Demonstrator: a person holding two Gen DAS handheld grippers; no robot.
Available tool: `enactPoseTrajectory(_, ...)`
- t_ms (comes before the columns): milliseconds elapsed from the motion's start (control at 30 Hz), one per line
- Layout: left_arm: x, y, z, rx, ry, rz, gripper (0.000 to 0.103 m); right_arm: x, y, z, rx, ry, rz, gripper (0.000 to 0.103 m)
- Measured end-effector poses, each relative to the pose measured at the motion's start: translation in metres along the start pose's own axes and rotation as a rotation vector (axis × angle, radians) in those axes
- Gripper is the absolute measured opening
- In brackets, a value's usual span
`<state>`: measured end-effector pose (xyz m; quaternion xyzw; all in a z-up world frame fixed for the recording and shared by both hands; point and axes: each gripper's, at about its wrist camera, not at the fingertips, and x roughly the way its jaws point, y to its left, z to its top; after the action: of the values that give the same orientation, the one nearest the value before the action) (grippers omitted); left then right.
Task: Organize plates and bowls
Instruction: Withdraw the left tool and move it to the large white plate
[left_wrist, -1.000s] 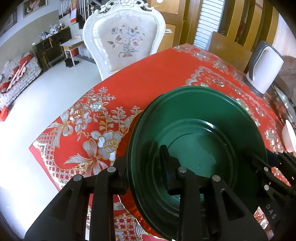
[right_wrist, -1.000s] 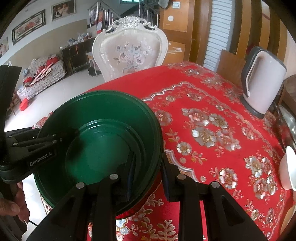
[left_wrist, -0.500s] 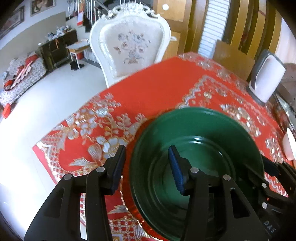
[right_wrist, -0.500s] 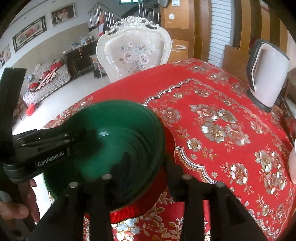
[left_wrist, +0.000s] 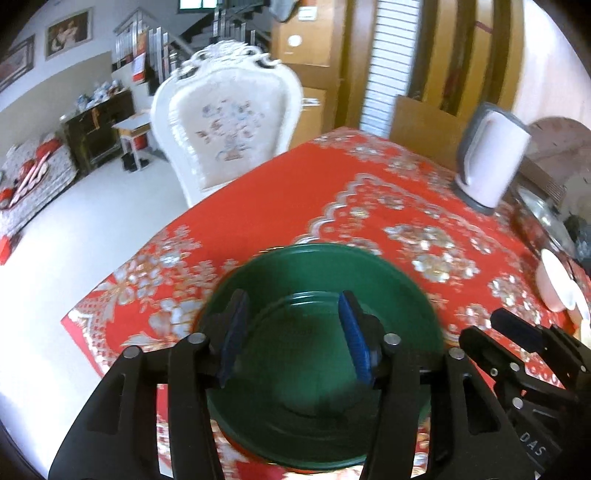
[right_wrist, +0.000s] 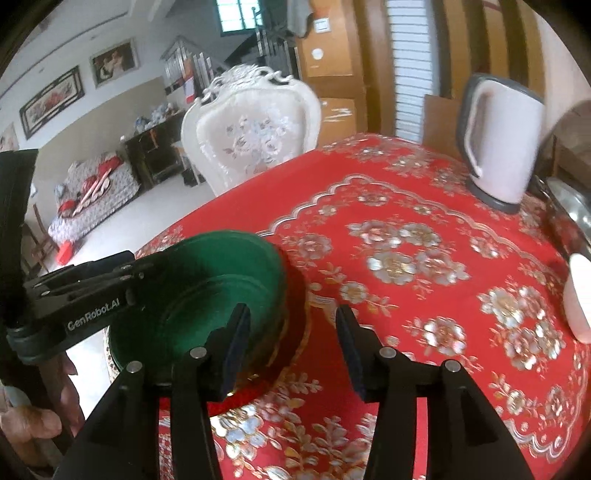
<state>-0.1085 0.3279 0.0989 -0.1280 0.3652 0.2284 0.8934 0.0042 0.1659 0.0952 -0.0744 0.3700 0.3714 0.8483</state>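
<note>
We let go of the green bowl (left_wrist: 321, 354)

Our left gripper (left_wrist: 293, 332) and right gripper (right_wrist: 291, 347) are opening, jaws empty above the red tablecloth (right_wrist: 406, 229).

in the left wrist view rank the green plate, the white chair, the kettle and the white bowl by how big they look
1. green plate, though it is nearest the camera
2. white chair
3. kettle
4. white bowl, cut off at the edge

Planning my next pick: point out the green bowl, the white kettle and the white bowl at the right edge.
green bowl (left_wrist: 317, 354), left wrist view, inner floor.
white kettle (right_wrist: 506, 147), right wrist view, side of body.
white bowl (left_wrist: 554, 280), left wrist view, outer wall.
</note>
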Motion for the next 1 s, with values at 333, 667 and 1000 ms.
enactPoseTrajectory(333, -0.001, -0.073, -0.002, 0.097, 0.013, -0.091, 0.055, -0.025, -0.051, -0.016, 0.082, -0.006, -0.083, 0.052)
enactPoseTrajectory(667, -0.004, -0.145, -0.009, 0.2, 0.024, -0.166, 0.055, -0.058, -0.107, -0.035, 0.191, -0.038, -0.143, 0.054)
enactPoseTrajectory(1000, -0.002, -0.22, -0.017, 0.293, 0.042, -0.236, 0.055, -0.085, -0.161, -0.057, 0.298, -0.052, -0.185, 0.056)
